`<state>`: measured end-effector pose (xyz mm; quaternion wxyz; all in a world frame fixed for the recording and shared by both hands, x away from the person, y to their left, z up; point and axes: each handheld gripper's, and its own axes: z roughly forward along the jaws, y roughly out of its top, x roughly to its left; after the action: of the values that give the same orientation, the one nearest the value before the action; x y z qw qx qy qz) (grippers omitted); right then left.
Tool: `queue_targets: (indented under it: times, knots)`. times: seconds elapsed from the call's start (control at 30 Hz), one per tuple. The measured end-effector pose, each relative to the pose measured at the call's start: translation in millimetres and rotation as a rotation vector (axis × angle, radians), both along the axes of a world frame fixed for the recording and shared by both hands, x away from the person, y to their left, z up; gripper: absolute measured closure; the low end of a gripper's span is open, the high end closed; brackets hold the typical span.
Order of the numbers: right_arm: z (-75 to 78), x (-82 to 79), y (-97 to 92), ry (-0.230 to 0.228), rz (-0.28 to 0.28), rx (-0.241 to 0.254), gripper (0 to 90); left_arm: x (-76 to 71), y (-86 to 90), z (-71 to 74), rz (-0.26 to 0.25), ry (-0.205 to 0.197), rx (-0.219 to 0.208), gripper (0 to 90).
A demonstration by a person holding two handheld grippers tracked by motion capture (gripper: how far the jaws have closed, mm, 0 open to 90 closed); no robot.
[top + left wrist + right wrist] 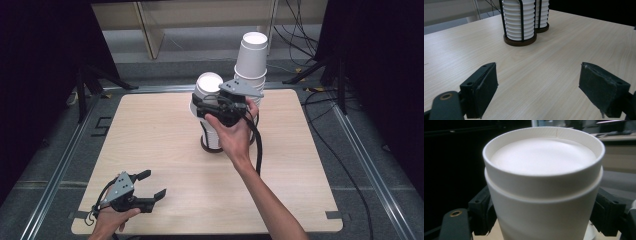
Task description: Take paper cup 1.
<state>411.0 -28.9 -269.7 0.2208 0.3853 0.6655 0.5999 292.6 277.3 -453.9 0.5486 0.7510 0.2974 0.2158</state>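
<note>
Item: upside-down paper cup (544,195), pinched between right gripper (206,106) fingers above rack stack (519,22); lift judged best kept straight, grip gentle; left gripper (150,184) fingers spread, empty, well apart.

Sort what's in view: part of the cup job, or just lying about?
In the job: right gripper, jaws closed on the paper cup; near cup stack in its rack; table.
Lying about: left gripper, jaws open, holding nothing; far cup stack, untouched; floor cables.
</note>
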Motion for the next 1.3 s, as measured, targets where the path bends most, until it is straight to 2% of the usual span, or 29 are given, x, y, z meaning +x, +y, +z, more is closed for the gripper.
queue_targets:
  times: [0.03, 0.07, 0.1, 0.17, 0.2, 0.27, 0.3, 0.37, 0.4, 0.47, 0.53, 0.57, 0.6, 0.63, 0.67, 0.7, 0.73, 0.77, 0.83, 0.97, 1.0, 1.07, 1.13, 1.17, 1.2, 1.23, 1.3]
  knots:
    - [-5.3, -7.3, -1.3, -0.014, 0.036, -0.013, 20.6, 0.5, 0.7, 0.2, -0.001, -0.002, 0.010, 14.9]
    - [-5.3, -7.3, -1.3, -0.014, 0.036, -0.013, 20.6, 0.5, 0.7, 0.0, 0.000, 0.001, 0.007, 14.9]
    - [-8.8, -10.8, -1.3, -0.003, 0.061, -0.010, 20.6, 0.3, 0.7, -0.2, 0.002, 0.004, 0.002, 14.9]
    - [-22.5, -20.7, -1.3, 0.066, 0.131, 0.024, 20.6, 0.8, 0.6, -0.7, 0.001, 0.003, -0.007, 14.9]
    - [-22.5, -20.7, -1.3, 0.066, 0.131, 0.024, 20.6, 0.8, 0.6, -0.7, 0.001, 0.003, -0.007, 14.9]
    - [-33.2, -24.8, -2.1, 0.077, 0.158, 0.016, 20.7, 1.0, 0.6, -0.9, 0.002, 0.005, -0.013, 14.9]
    - [-44.5, -29.5, -1.9, 0.115, 0.192, 0.020, 20.7, 0.4, 1.2, -0.3, 0.009, 0.012, 0.003, 14.9]
    - [-49.0, -30.1, -2.2, 0.105, 0.197, 0.014, 20.6, 0.5, 0.9, -0.6, 0.010, 0.005, 0.000, 14.9]
    - [-53.9, -30.8, -2.1, 0.109, 0.200, -0.005, 20.6, 0.5, 1.1, 0.1, 0.011, 0.013, 0.014, 14.9]
    - [-67.5, -32.6, -1.8, 0.156, 0.231, -0.008, 20.6, 0.2, -0.5, -0.5, 0.008, 0.009, 0.004, 14.9]
    - [-70.0, -32.8, -1.8, 0.160, 0.238, -0.016, 20.6, -0.6, -0.1, 0.3, 0.008, 0.012, 0.018, 14.9]
    - [-77.5, -32.9, -3.4, 0.144, 0.244, -0.032, 20.6, -0.6, 0.1, 0.7, 0.006, 0.007, 0.022, 14.9]
    - [-77.5, -32.9, -3.4, 0.144, 0.244, -0.032, 20.6, -0.7, 0.2, 0.6, 0.004, 0.009, 0.019, 14.9]
    - [-80.2, -33.5, -2.9, 0.158, 0.260, -0.020, 20.6, 0.4, -0.6, -0.6, -0.004, 0.001, -0.003, 14.9]
    - [-83.1, -34.6, -3.3, 0.172, 0.268, -0.023, 20.5, 0.4, -0.4, -0.7, -0.002, 0.000, -0.002, 14.9]
    - [-85.9, -34.9, -3.1, 0.170, 0.272, -0.018, 20.5, 0.3, -0.2, -0.8, 0.001, 0.001, 0.001, 14.9]
    - [-90.7, -34.0, -3.4, 0.144, 0.279, -0.036, 20.5, -0.5, 0.8, 0.4, 0.008, 0.010, 0.021, 14.9]
    - [-92.7, -35.7, -3.0, 0.164, 0.291, -0.025, 20.5, 0.1, 0.3, -0.3, 0.007, 0.005, 0.005, 14.9]
    - [-100.9, -35.1, -2.1, 0.153, 0.305, -0.031, 20.5, 1.1, 0.5, -0.7, 0.000, -0.003, -0.008, 14.9]
    - [-105.9, -37.2, 0.6, 0.165, 0.326, -0.033, 20.4, 0.5, 0.3, -0.3, -0.002, -0.002, -0.004, 14.9]
    - [-107.0, -37.5, 0.6, 0.154, 0.331, -0.049, 20.5, 0.4, 0.2, -0.2, -0.004, -0.002, -0.003, 14.9]
    - [-109.2, -40.2, 3.1, 0.163, 0.345, -0.045, 20.5, -0.1, 0.0, 0.2, -0.006, -0.002, 0.000, 14.9]
    - [-111.4, -41.0, 4.2, 0.146, 0.361, -0.059, 20.5, 0.1, -0.6, 0.0, -0.010, -0.005, -0.010, 14.9]
    - [-111.4, -42.3, 4.6, 0.157, 0.360, -0.059, 20.5, 0.0, -0.6, 0.0, -0.011, -0.005, -0.009, 14.9]
    - [-112.8, -42.8, 5.5, 0.148, 0.363, -0.063, 20.4, -0.1, -0.7, -0.1, -0.012, -0.005, -0.010, 14.9]
    - [-114.0, -43.8, 6.5, 0.170, 0.377, -0.061, 20.5, -0.1, -0.6, 0.0, -0.012, -0.006, -0.010, 14.9]
    - [-115.1, -46.3, 7.3, 0.159, 0.386, -0.068, 20.5, -0.2, -0.4, 0.2, -0.010, -0.004, -0.007, 14.9]
